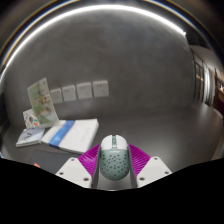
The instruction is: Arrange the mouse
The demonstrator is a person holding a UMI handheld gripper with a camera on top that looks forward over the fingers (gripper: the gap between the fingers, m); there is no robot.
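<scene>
The computer mouse point(113, 160) sits between the two fingers of the gripper point(113, 166), its nose pointing toward twelve o'clock and its rounded back toward six. It is pale, with a mint-green tint and a perforated shell dotted with small dark holes; a scroll wheel shows near its front end. The magenta pads point(88, 158) flank it at nine and three o'clock and lie right against its sides, with no gap visible on either flank, so the claw is closed narrowly on the mouse and holds it. The white finger bodies point(72, 172) show below the pads toward seven and five o'clock.

Outward from the mouse, at about ten o'clock and a little beyond the fingers, a white notebook with a blue edge point(70, 133) lies flat on the grey tabletop point(150, 125). Just beyond it at nine to ten o'clock sits a smaller booklet point(31, 137), and behind that a printed card or leaflet point(41, 101) stands upright, tilted. Further out at eleven o'clock, a row of white wall sockets point(78, 92) is set along the grey wall point(130, 70).
</scene>
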